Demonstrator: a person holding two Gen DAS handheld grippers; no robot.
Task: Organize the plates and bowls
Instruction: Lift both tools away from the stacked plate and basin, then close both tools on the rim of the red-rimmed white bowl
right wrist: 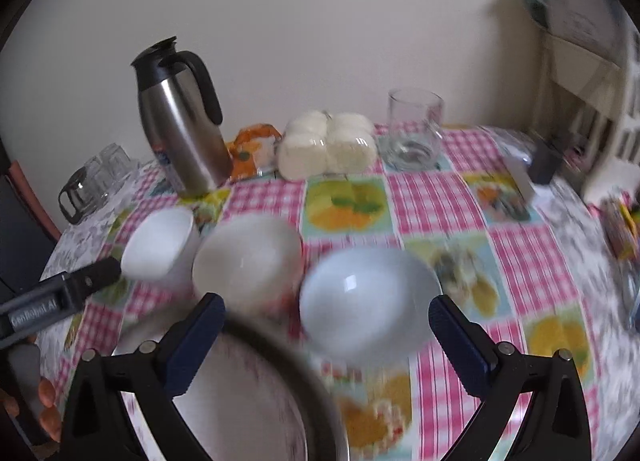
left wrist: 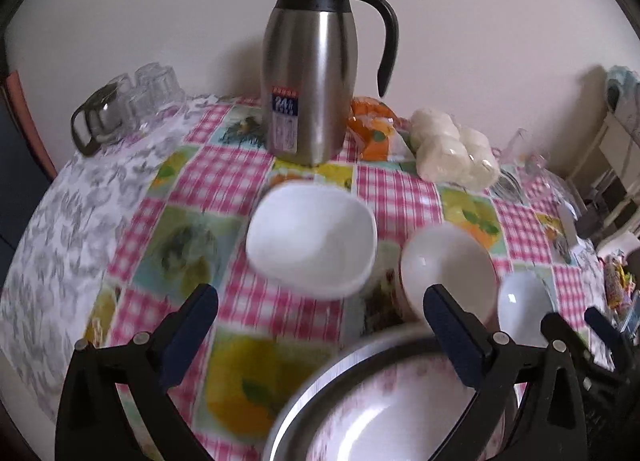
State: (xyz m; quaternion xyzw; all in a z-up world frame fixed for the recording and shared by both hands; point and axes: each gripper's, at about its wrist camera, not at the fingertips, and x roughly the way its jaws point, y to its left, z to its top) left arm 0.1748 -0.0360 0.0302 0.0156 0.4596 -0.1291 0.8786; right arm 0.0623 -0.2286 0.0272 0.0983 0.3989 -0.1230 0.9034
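Note:
Three white bowls stand in a row on the checked tablecloth: a squarish bowl, a round bowl and a bluish-white bowl. A metal-rimmed plate with a pink pattern lies nearest, under both grippers. My left gripper is open and empty above the plate, just short of the squarish bowl. My right gripper is open and empty, with the bluish bowl just ahead between its fingers.
A steel thermos jug stands at the back. A bag of white buns, an orange packet, a glass mug and upturned glasses line the far side. A cabinet stands at right.

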